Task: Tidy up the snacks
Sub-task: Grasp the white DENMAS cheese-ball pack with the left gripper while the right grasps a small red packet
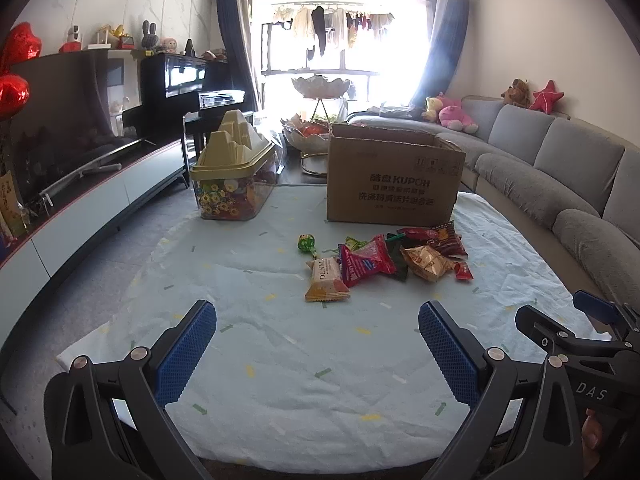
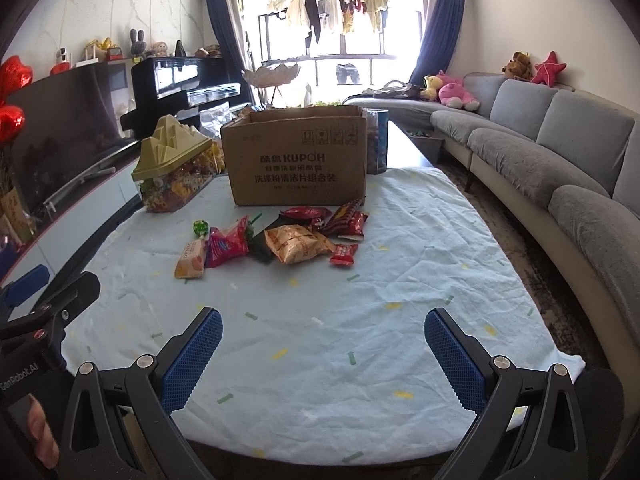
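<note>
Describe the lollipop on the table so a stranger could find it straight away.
Start at the big cardboard box at the far end of the light blue tablecloth. In front of it lies a heap of snack packets; look to that heap's left edge. The lollipop lies there, the only round, green-wrapped sweet, while the others are flat packets in red, orange and gold.

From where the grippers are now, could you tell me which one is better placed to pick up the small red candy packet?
Probably the right gripper. The small red candy packet lies at the pile's right edge, almost straight ahead of it, with clear cloth between. The left gripper would have to cross the pile. Both are open.
</note>
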`<state>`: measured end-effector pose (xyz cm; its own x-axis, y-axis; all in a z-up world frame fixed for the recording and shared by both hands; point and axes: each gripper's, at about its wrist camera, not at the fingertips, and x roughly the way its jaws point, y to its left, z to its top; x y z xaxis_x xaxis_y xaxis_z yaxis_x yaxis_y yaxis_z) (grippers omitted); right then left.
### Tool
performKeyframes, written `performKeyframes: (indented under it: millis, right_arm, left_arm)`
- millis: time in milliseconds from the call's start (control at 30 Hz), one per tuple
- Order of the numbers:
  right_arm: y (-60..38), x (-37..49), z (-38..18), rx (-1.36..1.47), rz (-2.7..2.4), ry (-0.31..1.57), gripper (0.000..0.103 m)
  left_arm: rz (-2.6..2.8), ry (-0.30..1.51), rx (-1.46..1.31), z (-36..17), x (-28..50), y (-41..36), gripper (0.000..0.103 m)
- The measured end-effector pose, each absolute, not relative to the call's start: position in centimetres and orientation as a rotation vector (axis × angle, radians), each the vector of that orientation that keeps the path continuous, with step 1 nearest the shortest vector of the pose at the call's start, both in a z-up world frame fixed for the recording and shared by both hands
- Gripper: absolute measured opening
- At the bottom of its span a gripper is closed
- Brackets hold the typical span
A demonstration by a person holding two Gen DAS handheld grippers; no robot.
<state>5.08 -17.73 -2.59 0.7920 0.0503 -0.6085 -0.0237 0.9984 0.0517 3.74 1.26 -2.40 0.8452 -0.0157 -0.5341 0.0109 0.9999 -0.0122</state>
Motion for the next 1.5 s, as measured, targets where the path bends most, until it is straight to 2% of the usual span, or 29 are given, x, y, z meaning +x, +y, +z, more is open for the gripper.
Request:
performKeyframes:
  millis: [233,367,567,833,967,1133,1267,1333,1500]
  right_arm:
    - [-17.3,8.1,-3.3,0.037,0.046,0.687,0.102]
    - [-17.6,10.3,-3.6,0.045,0.025,0.698,0.102]
    - [-18.3,13.7,-4.3,0.054,-0.004,0.723,0.095]
    - [-19.2,17.8,-6.7,0.085,-0.037,0.787,0.076]
    - [-19.8,19.5,-7.9,0.105,-0.047,0.817,0.07]
    - [-20.5,21.1,-9.4,0.127,-0.062,0.849,0.058]
    - [-20.6,21.5,-10.1,0.141,-0.058,0.868,0.052]
    - [-20.5,21.9,-10.3,0.149,-0.049,0.877,0.049]
    - [-20.2,22.4,-10.5,0.131,-0.045,0.884,0.041]
  left_arm:
    - [0.023,0.575,-0.02,-2.9,7.1,1.6,0.102]
    - [0.043,0.594,-0.029,-3.4,9.2,1.7,0.095]
    - [0.047,0.643,-0.024,-4.9,12.1,1.4,0.085]
    - [0.011,0.745,-0.036,-8.1,16.4,0.9,0.069]
    - [-0.006,0.782,-0.041,-9.2,18.0,0.6,0.062]
    - [-0.013,0.798,-0.017,-10.0,19.1,0.2,0.055]
    - [-0.018,0.819,-0.024,-10.6,19.7,0.2,0.049]
    - [-0.02,0.833,-0.047,-10.9,20.1,0.3,0.042]
    - [-0.04,0.862,-0.098,-11.3,20.8,0.7,0.037]
